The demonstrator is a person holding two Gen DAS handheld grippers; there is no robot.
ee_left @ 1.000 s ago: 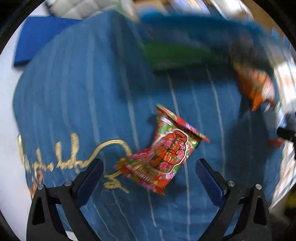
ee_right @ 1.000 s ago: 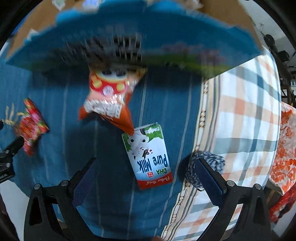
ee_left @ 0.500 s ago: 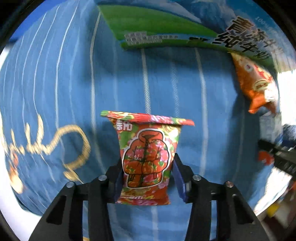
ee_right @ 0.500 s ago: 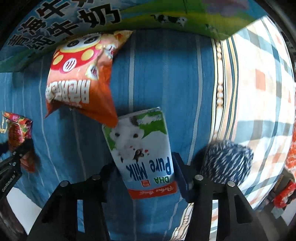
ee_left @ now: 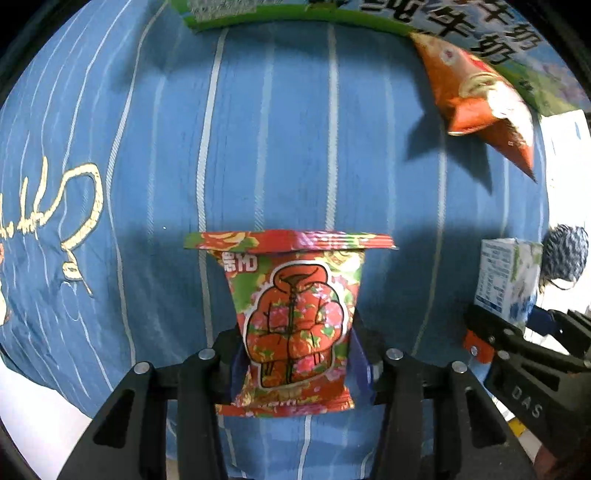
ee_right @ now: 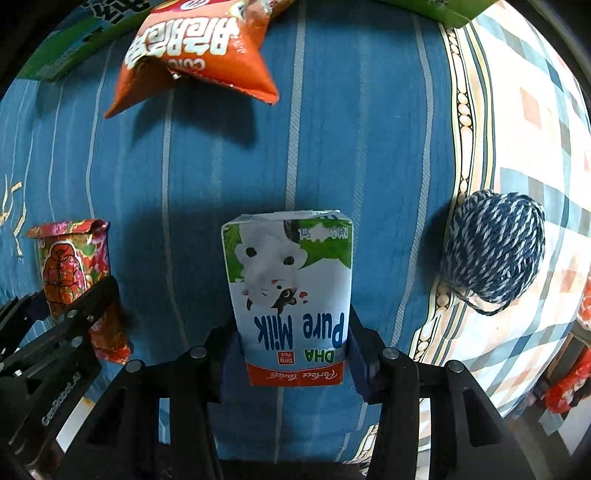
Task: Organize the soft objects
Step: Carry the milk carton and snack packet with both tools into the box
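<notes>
Blue striped fabric (ee_left: 288, 147) with pale vertical lines covers the work surface in both wrist views, and gold embroidered script (ee_left: 74, 206) runs along its left side. Your left gripper (ee_left: 295, 354) points steeply down at this cloth and has the red floral snack packet (ee_left: 295, 317) between its blue pads; the pads press on both sides of the packet's lower half, though the jaws are easing slightly apart at this moment. The packet's crimped top edge flares out above the fingers. Up and to the right of it, an orange snack bag (ee_left: 476, 96) lies on the cloth with its upper end against a green printed carton (ee_left: 295, 11) at the top of the view. Further right, your right gripper (ee_right: 293, 354) is clamped on the Pure Milk pouch (ee_right: 291, 295), its jaws still closing, pads against the pouch's lower sides near the red band. The pouch's print reads upside down from that camera. The same pouch shows at the right edge of the left wrist view, so your two grippers work near each other. Right of the pouch, a ball of blue and white yarn (ee_right: 495, 251) sits on the border where the blue fabric meets a checked cloth (ee_right: 535, 110), one loose strand trailing below it.
</notes>
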